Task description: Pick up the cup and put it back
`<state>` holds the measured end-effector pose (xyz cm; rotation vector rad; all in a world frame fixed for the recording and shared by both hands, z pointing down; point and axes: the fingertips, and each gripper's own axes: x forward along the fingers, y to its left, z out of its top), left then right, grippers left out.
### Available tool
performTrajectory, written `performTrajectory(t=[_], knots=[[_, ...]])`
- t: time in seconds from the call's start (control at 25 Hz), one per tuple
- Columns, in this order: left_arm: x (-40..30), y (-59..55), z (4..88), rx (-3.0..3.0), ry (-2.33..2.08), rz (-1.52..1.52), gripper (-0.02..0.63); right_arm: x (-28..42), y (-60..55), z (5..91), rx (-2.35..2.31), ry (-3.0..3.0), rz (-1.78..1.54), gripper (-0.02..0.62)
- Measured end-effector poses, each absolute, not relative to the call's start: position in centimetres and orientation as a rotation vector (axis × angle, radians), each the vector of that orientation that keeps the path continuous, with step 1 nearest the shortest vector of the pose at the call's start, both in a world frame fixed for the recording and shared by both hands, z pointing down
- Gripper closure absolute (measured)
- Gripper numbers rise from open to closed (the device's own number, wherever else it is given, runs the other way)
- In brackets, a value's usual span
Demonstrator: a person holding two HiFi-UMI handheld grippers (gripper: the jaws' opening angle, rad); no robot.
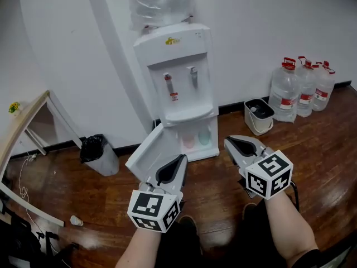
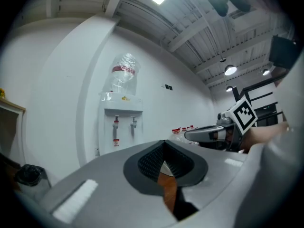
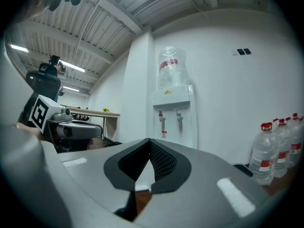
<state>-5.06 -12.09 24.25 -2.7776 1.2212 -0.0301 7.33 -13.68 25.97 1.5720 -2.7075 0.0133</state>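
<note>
Held the left gripper [image 1: 179,162] level, jaws a little apart, with nothing but floor visible through the slit. Held the right gripper [image 1: 231,144] level as well, jaws pressed together on nothing. Pointed both toward the water dispenser [image 1: 178,66].

Saw a pinkish cup [image 1: 189,142] and a greenish cup [image 1: 204,137] side by side inside the dispenser's open lower compartment, beyond the two gripper tips and between them. Placed the pinkish cup just up and right of the left gripper, the greenish cup just left of the right gripper, both untouched. Found the compartment door [image 1: 146,152] swung out to the left, close beside the left gripper.

Noted a dark wooden floor [image 1: 323,149] below a white wall [image 1: 262,27]. Noted a clear bottle [image 1: 162,1] atop the dispenser, three water jugs [image 1: 304,88] and a white bin [image 1: 258,116] at right, a black bin bag [image 1: 96,149] at left, and a pale worktop [image 1: 25,121] edge at far left.
</note>
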Motion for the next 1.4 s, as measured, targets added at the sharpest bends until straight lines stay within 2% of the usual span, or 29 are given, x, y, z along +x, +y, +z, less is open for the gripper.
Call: performTrajectory(t=[0.16,0.36,0.48,0.64,0.84,1.08,1.4], knots=[[-6.1,-14.1,24.9,-2.868,1.195,0.034,0.486,7.1,-16.1,26.8,1.577,-2.675,0.011,0.594],[-8.9,-17.1,25.9,-2.863,1.314,0.058,0.486,5.7,-17.3,27.4,1.622,-2.702,0.206,0.594],[-9.4,-18.2,25.3,-2.894,1.345,0.132,0.486,4.7,-16.1,26.3,1.594,-2.642,0.126,0.594],[-8.1,-18.7,25.6,-2.925,1.301,0.148,0.486,4.9,-14.4,25.2,1.557,-2.634,-0.078,0.594],[-4.6,-19.1,27.0,-2.895,1.210,-0.017,0.486,7.3,-15.7,26.6,1.538,-2.666,0.060,0.594],[-4.3,-21.3,27.1,-2.878,1.270,-0.092,0.486,8.5,-17.4,24.9,1.543,-2.695,-0.032,0.594],[-5.0,-19.7,24.7,-2.994,1.217,0.042,0.486,7.5,-19.5,23.7,1.519,-2.759,0.012,0.594]])
